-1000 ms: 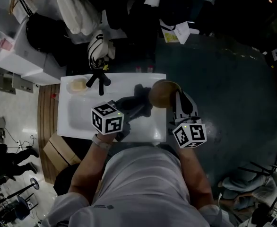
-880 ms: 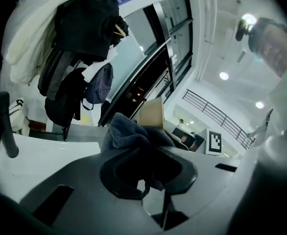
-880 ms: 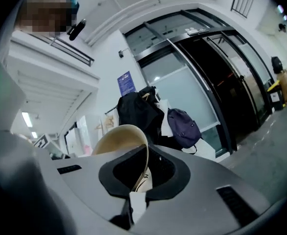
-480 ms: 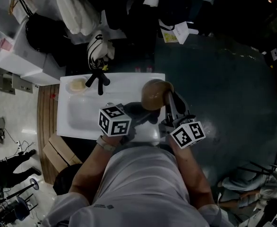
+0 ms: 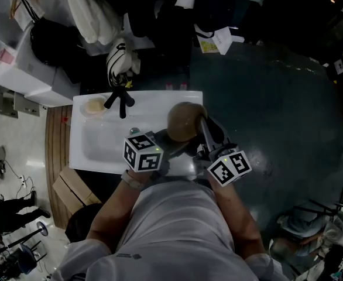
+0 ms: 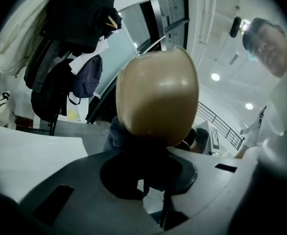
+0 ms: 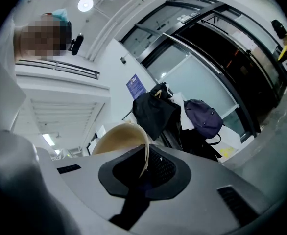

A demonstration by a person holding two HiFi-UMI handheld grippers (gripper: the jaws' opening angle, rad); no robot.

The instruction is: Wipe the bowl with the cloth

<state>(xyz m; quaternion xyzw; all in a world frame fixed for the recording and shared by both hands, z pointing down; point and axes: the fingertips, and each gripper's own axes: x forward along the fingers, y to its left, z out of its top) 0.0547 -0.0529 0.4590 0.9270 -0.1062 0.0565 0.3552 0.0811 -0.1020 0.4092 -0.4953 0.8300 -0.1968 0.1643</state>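
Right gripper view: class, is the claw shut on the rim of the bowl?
Yes, the bowl's thin rim sits pinched between the two jaws of the right claw.

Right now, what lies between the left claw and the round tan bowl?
A dark blue-grey cloth, gripped by the left claw, pressed against the tan bowl; seen in the left gripper view.
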